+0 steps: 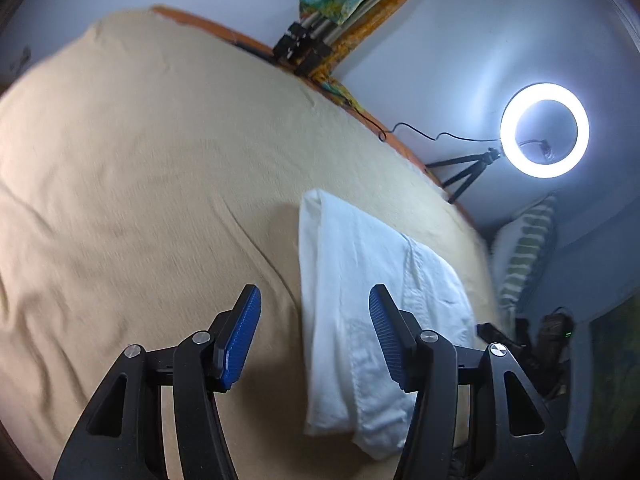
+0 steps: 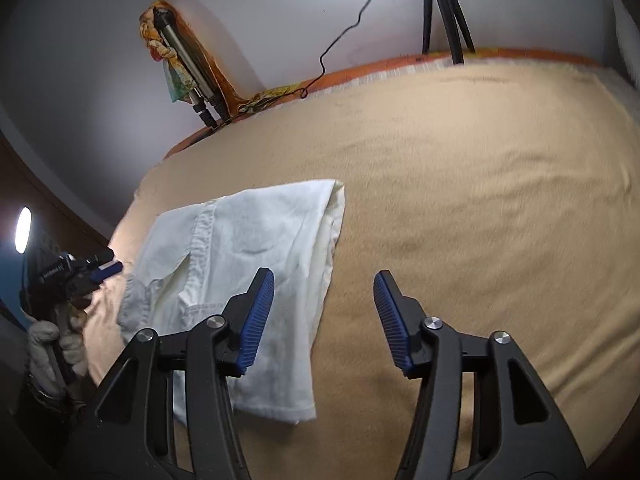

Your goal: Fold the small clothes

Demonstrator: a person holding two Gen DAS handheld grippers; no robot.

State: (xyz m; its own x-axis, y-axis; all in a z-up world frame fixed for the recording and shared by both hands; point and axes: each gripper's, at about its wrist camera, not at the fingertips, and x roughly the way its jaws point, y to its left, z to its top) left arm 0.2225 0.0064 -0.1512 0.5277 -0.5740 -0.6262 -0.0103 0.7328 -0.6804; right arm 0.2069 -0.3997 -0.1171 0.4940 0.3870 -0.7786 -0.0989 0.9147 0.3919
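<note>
1. Left claw (image 1: 315, 312) stands apart with nothing between its pads, hovering over the near part of the folded white garment (image 1: 352, 280) on the tan bed blanket (image 1: 140, 180). A clean next fold calls for gripping a true edge, not the top layer alone.
2. Right claw (image 2: 324, 304) is likewise apart and empty, the garment (image 2: 248, 272) under its left finger; both should pinch matching corners together.

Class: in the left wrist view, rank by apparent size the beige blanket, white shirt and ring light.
1. beige blanket
2. white shirt
3. ring light, farther away, so its true size is unsure.
</note>
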